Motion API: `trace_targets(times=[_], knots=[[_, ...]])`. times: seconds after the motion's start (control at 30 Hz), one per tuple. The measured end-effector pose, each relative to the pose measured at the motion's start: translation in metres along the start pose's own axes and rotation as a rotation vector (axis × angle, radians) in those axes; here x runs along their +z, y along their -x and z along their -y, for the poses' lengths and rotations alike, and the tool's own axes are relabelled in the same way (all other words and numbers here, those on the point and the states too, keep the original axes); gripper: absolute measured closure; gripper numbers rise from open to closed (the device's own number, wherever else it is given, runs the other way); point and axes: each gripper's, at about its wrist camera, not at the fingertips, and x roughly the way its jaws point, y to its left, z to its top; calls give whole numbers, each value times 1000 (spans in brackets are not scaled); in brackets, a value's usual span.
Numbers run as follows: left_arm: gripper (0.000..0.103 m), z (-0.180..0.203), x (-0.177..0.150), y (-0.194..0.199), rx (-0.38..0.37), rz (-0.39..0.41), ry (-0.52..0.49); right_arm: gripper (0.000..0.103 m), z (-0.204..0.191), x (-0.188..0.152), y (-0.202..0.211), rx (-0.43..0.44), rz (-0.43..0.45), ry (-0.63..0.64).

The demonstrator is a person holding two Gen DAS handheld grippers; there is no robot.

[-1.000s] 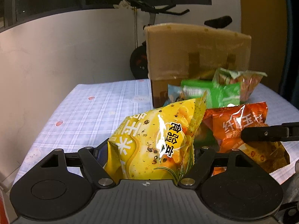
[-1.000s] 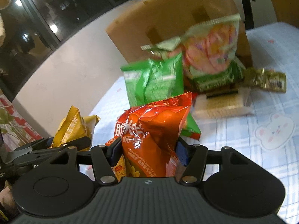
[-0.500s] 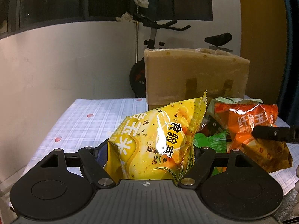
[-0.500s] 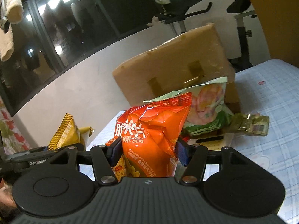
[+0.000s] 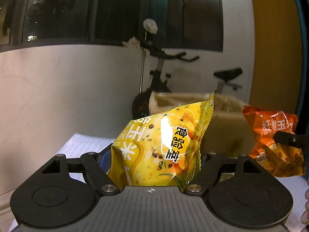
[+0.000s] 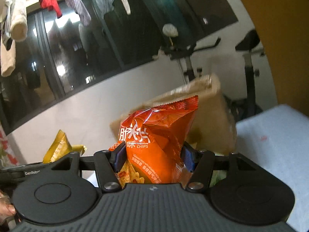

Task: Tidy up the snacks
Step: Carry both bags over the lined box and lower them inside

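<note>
The left gripper [image 5: 154,154] clamps a yellow snack bag [image 5: 164,145] while the right gripper [image 6: 152,154] clamps an orange chip bag [image 6: 154,139], both held in the air short of the open cardboard box [image 5: 222,104] beyond; neither bag is stowed yet.

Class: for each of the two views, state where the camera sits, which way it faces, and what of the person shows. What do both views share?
Left wrist: on the left hand-held gripper, facing the cardboard box; fingertips at right edge.
Right wrist: on the right hand-held gripper, facing the box; a hand lower left.
Shared: yellow bag, orange bag, box, exercise bike.
</note>
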Motion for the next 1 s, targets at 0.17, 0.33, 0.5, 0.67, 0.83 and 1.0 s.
trace_targets(times=[0.17,0.33,0.5,0.67,0.83,1.0], knots=[[22,11,30,-21,-21,44,6,42,9,36,-14,-30,56,22],[22,28,56,-47,-46,72,-9,42,17,61,-31,-62,87,58],[22,42,76,-76,-58,79,-29,42,21,80,-53,-86,91,111],[22,55,90,-98,-59,89,-75,42,20,100,-80,-94,95,185],[22,71,98,-131,-49,57,-128,42,20,116,-112,-109,103,239],[22,78,97,-164,-41,-20,-170,42,23,115,-152,-158,17,293]])
